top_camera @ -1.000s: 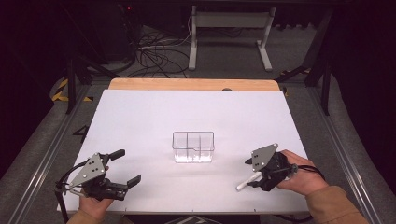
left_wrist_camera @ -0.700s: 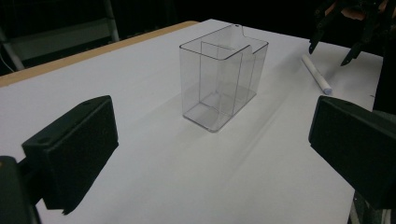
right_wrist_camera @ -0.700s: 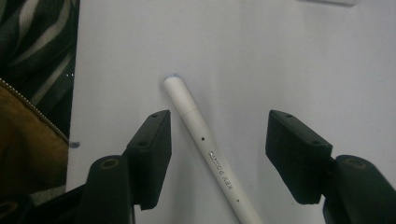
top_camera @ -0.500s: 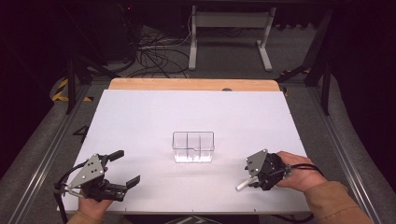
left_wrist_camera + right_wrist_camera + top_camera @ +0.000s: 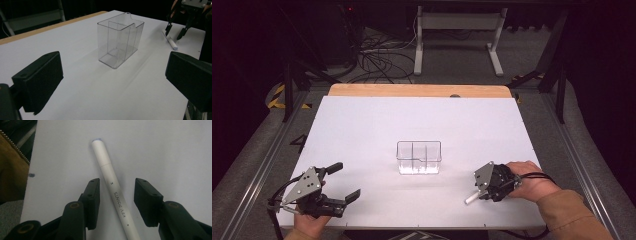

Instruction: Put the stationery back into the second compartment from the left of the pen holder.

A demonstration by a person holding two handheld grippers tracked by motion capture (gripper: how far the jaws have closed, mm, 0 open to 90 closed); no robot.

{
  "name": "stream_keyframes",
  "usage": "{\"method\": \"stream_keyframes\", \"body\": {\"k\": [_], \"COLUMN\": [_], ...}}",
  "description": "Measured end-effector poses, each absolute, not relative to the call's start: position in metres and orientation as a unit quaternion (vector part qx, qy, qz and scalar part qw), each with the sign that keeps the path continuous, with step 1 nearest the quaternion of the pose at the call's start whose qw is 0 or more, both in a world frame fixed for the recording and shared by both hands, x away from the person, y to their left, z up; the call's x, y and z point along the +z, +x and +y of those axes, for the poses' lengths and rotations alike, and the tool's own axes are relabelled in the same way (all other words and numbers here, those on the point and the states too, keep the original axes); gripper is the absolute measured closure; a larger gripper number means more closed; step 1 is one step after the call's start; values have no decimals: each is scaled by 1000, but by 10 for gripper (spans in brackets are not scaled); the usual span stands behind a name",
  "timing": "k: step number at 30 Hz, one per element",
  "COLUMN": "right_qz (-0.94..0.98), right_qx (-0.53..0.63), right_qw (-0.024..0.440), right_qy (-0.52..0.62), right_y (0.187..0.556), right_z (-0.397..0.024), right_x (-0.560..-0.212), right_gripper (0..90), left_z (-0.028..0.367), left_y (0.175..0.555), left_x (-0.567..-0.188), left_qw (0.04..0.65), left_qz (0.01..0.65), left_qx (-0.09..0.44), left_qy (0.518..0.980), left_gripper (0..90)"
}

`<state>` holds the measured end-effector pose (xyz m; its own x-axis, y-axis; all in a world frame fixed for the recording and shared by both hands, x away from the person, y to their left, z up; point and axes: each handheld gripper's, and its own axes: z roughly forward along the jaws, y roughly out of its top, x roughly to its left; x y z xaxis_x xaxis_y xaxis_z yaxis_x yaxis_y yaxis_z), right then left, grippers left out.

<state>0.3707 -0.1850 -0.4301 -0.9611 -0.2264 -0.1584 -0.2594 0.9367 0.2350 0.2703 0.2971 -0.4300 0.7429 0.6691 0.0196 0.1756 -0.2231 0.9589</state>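
So the right gripper (image 5: pixel 116 202) is down at the table with its jaws spread on either side of a white marker (image 5: pixel 113 192) — the barrel runs right up the gap between them, but neither pad looks like it's touching yet. You can read "KEY POINTS" printed along the barrel, and the capped end points away from the gripper. In the high view the same gripper (image 5: pixel 482 192) sits near the front right of the white table (image 5: pixel 362 130), with the marker (image 5: pixel 472 198) lying flat and poking out toward the front edge.

A little way off, toward the middle of the table, there's a clear plastic organizer (image 5: pixel 419 157) standing upright — it has dividers inside and looks empty as far as I can tell. From the left gripper view it's clear all the way through (image 5: pixel 120 40), nothing in any compartment.

The left gripper (image 5: pixel 341 181) hangs at the front left, jaws wide apart, holding nothing, well away from everything.

My read: this is barely started. The marker isn't pinched yet, let alone lifted. What's left is closing on it, carrying it over, and presumably dropping it into one of the compartments.
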Motion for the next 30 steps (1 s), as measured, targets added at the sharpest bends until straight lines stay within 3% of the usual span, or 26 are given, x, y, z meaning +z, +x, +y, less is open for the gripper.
{"method": "stream_keyframes", "body": {"k": [30], "right_qz": [981], "right_qx": [89], "right_qw": [52], "right_qy": [-167], "right_y": [373], "right_z": [-179], "right_x": [-440], "right_gripper": [763], "left_z": [295], "left_y": [271], "left_x": [-431], "left_qw": [553], "left_qz": [278], "left_qx": [219], "left_qy": [754], "left_gripper": [22]}}
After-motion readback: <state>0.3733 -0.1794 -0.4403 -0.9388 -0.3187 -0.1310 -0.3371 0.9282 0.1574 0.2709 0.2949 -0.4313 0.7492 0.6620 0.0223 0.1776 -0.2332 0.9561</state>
